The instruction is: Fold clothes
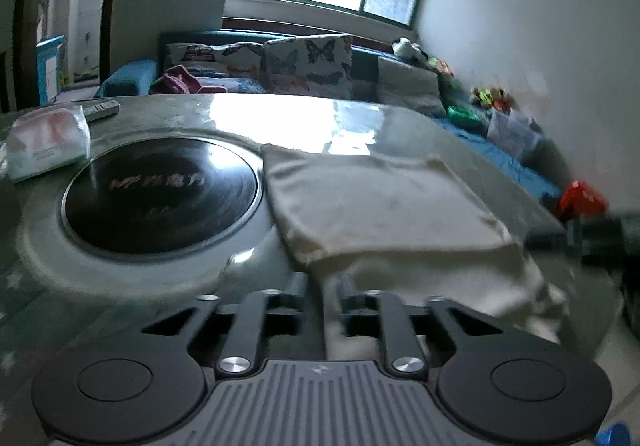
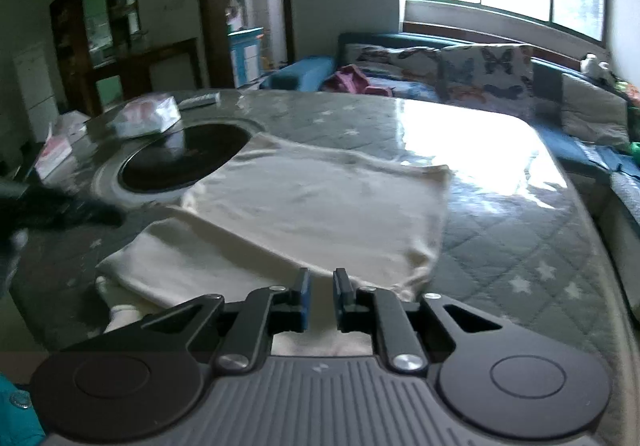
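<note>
A cream garment (image 1: 384,206) lies partly folded on the glass-topped table, with a folded layer on top and a looser part hanging toward the near edge. In the right wrist view the same garment (image 2: 312,214) spreads from the black hob to the table's middle. My left gripper (image 1: 322,286) sits at the garment's near left edge, fingers narrowly apart with cloth between them. My right gripper (image 2: 320,286) is at the garment's near edge, its blue-padded fingers slightly apart with cloth between them. The other gripper shows as a dark blur at the right edge of the left wrist view (image 1: 592,238).
A round black hob (image 1: 160,202) is set in the table left of the garment. A tissue pack (image 1: 48,142) and a remote (image 1: 102,110) lie at the far left. A sofa with butterfly cushions (image 1: 308,62) stands behind the table. The table's edge (image 2: 600,246) curves at right.
</note>
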The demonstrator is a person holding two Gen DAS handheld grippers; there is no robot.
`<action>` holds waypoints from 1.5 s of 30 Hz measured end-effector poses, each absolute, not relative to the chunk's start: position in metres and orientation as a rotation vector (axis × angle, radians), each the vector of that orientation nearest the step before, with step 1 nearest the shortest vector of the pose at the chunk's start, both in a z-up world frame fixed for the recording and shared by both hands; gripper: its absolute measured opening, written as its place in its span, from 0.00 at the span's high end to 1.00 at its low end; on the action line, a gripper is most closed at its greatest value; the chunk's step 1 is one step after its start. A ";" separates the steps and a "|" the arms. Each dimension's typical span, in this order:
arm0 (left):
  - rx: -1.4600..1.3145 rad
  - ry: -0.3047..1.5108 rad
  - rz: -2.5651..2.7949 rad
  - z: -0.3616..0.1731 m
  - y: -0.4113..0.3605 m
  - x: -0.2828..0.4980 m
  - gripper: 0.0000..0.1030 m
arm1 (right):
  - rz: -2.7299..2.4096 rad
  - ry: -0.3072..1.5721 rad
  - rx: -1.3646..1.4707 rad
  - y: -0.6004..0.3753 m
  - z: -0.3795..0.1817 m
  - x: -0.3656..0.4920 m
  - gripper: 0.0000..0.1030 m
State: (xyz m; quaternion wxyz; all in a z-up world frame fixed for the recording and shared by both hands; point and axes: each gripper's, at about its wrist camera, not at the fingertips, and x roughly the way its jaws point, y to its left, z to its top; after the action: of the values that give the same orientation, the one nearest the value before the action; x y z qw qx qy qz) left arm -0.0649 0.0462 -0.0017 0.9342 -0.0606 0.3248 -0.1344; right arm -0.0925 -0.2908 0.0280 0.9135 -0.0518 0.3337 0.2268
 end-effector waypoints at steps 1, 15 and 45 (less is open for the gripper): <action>-0.146 0.673 -0.261 -0.003 0.046 -0.057 0.67 | 0.474 0.696 -0.106 -0.289 0.024 -0.091 0.89; -0.282 0.788 -0.179 -0.022 0.045 -0.006 0.80 | 0.509 0.743 -0.112 -0.288 0.004 -0.087 0.85; -0.059 0.751 -0.259 -0.016 0.013 -0.008 0.93 | 0.518 0.708 -0.135 -0.298 0.008 -0.081 0.76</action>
State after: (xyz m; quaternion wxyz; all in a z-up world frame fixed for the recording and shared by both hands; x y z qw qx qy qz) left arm -0.0078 0.0127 -0.0164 0.9218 -0.0285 0.3655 -0.1261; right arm -0.0812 -0.2979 0.0076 0.9031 -0.0652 0.3427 0.2504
